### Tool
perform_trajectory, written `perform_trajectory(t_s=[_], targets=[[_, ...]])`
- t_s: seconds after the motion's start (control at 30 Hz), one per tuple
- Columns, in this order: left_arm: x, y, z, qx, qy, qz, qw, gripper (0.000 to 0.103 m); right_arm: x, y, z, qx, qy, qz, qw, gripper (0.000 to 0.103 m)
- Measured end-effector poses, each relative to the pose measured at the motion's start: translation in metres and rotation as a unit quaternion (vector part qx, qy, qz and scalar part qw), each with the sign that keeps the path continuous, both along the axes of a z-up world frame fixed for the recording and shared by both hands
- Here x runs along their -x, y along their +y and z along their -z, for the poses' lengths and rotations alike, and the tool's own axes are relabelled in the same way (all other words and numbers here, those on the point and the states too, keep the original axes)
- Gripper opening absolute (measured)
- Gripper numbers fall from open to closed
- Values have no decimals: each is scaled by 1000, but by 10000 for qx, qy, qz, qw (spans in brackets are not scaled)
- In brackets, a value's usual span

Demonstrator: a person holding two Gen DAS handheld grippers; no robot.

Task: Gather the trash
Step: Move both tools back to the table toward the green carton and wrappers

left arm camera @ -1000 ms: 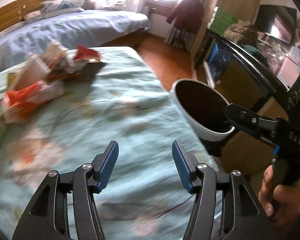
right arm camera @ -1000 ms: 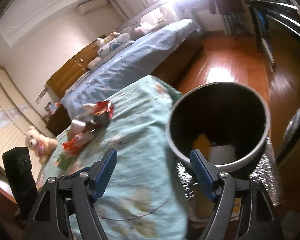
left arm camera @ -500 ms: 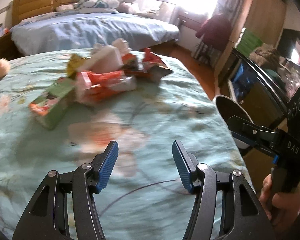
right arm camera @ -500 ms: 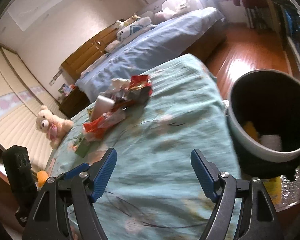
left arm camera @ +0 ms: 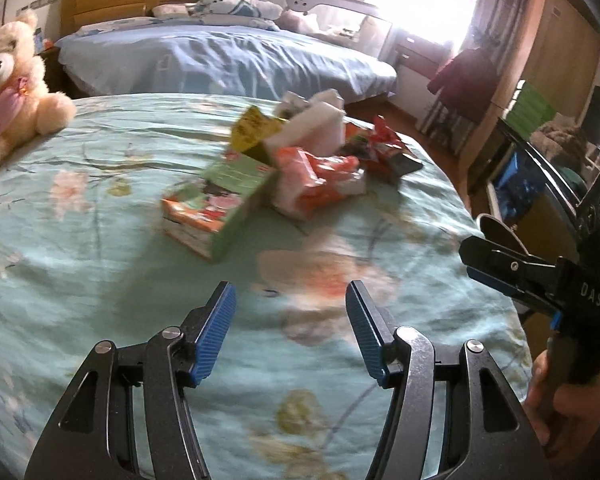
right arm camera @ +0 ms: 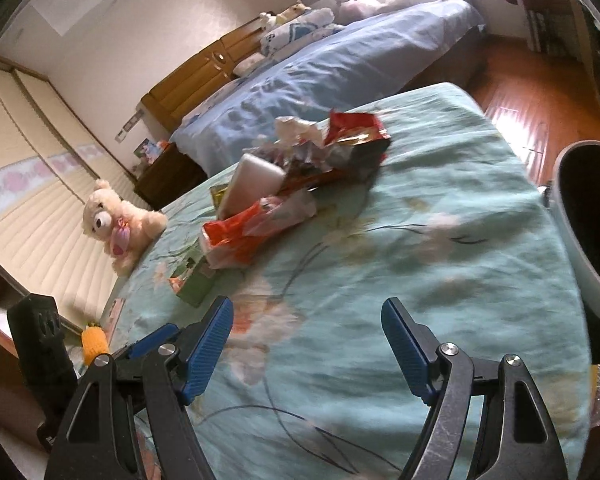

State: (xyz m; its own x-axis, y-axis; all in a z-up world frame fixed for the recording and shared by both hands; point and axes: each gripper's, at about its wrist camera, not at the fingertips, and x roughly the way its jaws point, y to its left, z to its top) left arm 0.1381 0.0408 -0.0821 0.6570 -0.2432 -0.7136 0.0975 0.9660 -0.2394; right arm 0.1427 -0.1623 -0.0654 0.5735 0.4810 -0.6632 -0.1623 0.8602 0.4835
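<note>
Nearest, left wrist view: left gripper point(left arm camera: 287, 330), blue-padded jaws opening, nothing between them, poised over the teal floral bedspread point(left arm camera: 100, 240). At the right edge of the same view: right gripper point(left arm camera: 496, 268), black with blue trim, seen side-on, gripped by a hand point(left arm camera: 556, 408) at the lower right corner.

Nearest, right wrist view: right gripper, jaws spread wide and empty, pads point(right arm camera: 208, 344) clear of the cloth and of any item.

Mid-distance, on the bedspread, well ahead of both grippers: trash pile point(left arm camera: 296, 168), loosely heaped. Contents, front to back:
- green and orange carton point(left arm camera: 220, 208), lying on its side, closest to the left gripper;
- orange and white plastic wrapper point(left arm camera: 320, 180), touching the carton;
- white block-shaped packet point(left arm camera: 312, 132), leaning on the heap;
- yellow packet point(left arm camera: 254, 132), just beside the white one;
- red foil bag point(left arm camera: 388, 148), at the far right of the heap;
- crumpled white paper point(right arm camera: 296, 128), at the back.

Right edge, beside the bed: bin point(right arm camera: 588, 232), pale rim, dark inside, contents not discernible.

Left side of the bedspread: cream teddy bear point(left arm camera: 8, 80), seated, well apart from the pile.

Farther back: second bed with blue cover point(left arm camera: 228, 60), pillows, wooden headboard point(left arm camera: 112, 0). Farthest: bright window point(left arm camera: 416, 0).
</note>
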Motion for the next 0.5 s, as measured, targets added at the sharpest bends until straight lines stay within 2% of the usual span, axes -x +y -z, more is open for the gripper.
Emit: perform_trajectory(t_s=[0.17,0.5], targets=[[-9,19,2,-94,18,-145,9998,67,-13,19,3,-144,69,-107,9998,78],[-42,48,4,-271,108,-205,9994,68,-55,37,12,-821,383,-34,9959,79]])
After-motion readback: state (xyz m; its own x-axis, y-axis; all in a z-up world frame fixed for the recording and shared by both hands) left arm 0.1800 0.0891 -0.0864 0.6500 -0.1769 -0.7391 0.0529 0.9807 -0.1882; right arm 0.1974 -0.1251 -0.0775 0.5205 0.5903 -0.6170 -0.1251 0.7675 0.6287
